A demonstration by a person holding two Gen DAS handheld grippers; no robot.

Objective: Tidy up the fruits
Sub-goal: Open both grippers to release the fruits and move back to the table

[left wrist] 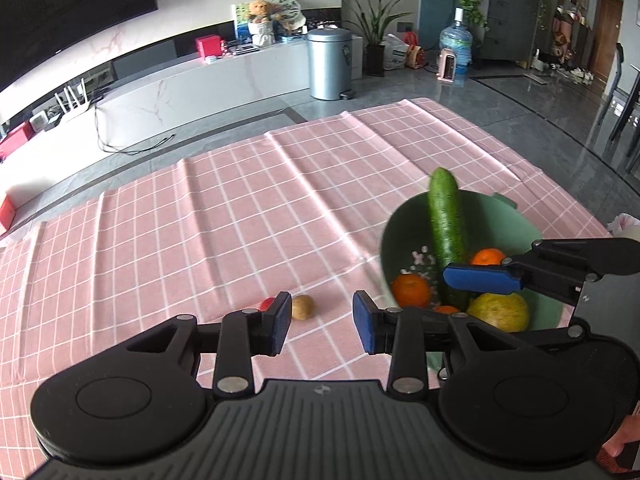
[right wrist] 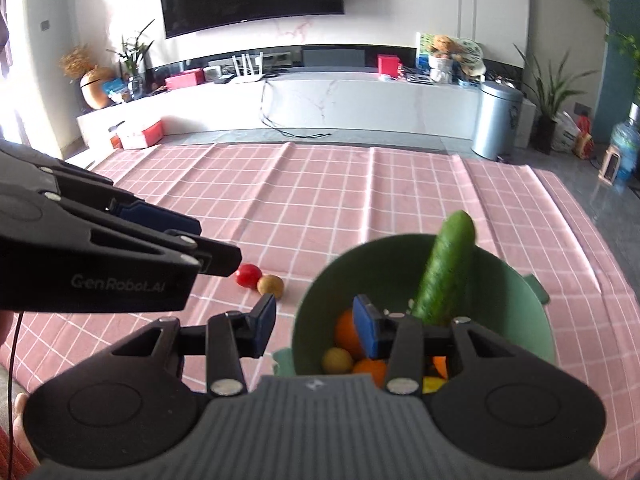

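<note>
A green bowl stands on the pink checked cloth. It holds a cucumber leaning upright, oranges and a yellow-green fruit. A brown kiwi and a red tomato lie on the cloth left of the bowl. My left gripper is open and empty, just short of the kiwi. My right gripper is open and empty at the bowl's near left rim; one blue pad shows over the bowl.
The cloth's far edge drops to a grey floor. A white TV bench, a metal bin, potted plants and a water bottle stand beyond. The left gripper's body fills the left of the right wrist view.
</note>
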